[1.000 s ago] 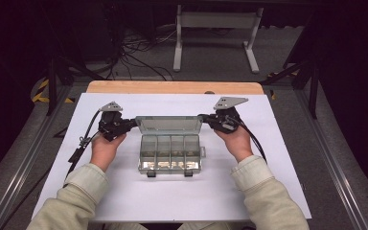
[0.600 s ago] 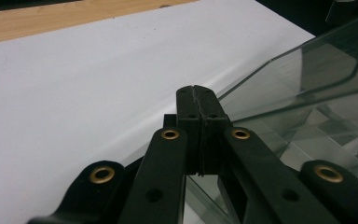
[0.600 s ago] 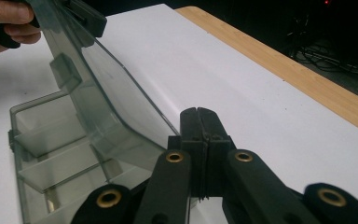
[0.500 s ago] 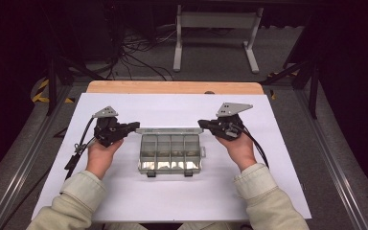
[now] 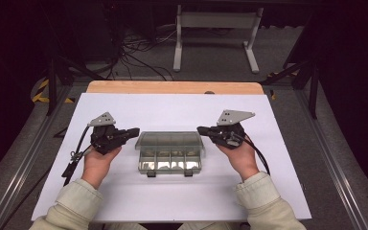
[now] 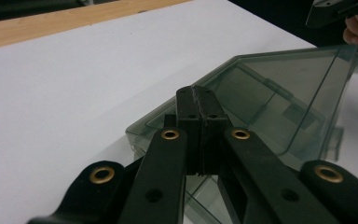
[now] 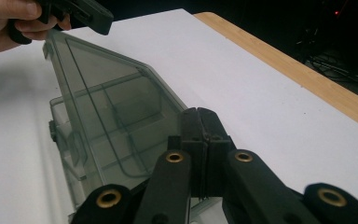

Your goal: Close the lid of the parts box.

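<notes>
**Reader:** Tool positions first, please. Where are the two of them?

**Describer:** From above, the left tool (image 5: 133, 131) sits at the left end of a smoky clear plastic organizer box (image 5: 170, 152), and the right tool (image 5: 202, 129) sits at its right end. Each is held in one hand, and each has its two black jaws pressed fully together with nothing between them. Both tips are near the corners of the box's lid (image 5: 169, 141); I cannot tell whether they touch it.

**Reader:** And the box itself?

**Describer:** It rests near the middle of a white surface (image 5: 172, 112), front latches facing the person. The lid stands partly raised, tilted up over the divided compartments (the left gripper view shows the lid (image 6: 279, 100) slanting like a ramp, and the right gripper view shows the same lid (image 7: 107, 98) from the other side).

**Reader:** What might go wrong?

**Describer:** My judgement: the lid looks unsupported, or propped only by the jaw tips. If one tip slips off the smooth plastic, the lid could drop shut or swing back hard. Uneven pushing from the two sides could twist the lid at its hinge, or slide the light box across the slick surface and spill whatever sits in the compartments.
</notes>
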The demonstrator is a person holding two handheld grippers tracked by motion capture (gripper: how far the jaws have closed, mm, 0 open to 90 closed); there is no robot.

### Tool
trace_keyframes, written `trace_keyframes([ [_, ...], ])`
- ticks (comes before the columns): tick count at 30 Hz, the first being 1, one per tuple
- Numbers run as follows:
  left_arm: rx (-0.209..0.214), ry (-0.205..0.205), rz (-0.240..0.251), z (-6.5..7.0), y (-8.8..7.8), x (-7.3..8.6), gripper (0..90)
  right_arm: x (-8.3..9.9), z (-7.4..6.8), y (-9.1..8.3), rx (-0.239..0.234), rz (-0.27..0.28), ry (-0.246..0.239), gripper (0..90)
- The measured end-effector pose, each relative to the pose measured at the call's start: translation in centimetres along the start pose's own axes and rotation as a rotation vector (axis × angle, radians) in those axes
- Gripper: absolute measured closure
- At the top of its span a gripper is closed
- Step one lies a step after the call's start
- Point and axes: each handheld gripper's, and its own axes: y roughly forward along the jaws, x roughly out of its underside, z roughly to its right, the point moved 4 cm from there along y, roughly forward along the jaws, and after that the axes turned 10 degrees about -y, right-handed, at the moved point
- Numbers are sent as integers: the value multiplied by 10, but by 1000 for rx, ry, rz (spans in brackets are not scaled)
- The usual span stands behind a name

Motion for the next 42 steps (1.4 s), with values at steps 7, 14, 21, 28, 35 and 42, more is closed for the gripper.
trace_keyframes([
  [7, 24, 9, -14, 11, -4, 6, 899, 2, -13, -4, -11, 4, -7, 900],
  [14, 49, 15, -36, 18, -9, 10, 899, 4, -21, -7, -29, -6, -2, 900],
  [21, 62, 27, -55, 23, -13, 13, 899, 7, -26, -10, -39, -15, -1, 900],
  [28, 74, 41, -103, 25, -12, 17, 899, 11, -31, -6, -62, -60, -2, 900],
  [35, 67, 44, -167, 26, -10, 20, 899, 14, -36, -1, -98, -132, 3, 900],
  [42, 64, 40, -219, 25, -7, 23, 899, 16, -39, 4, -125, -193, 4, 900],
])
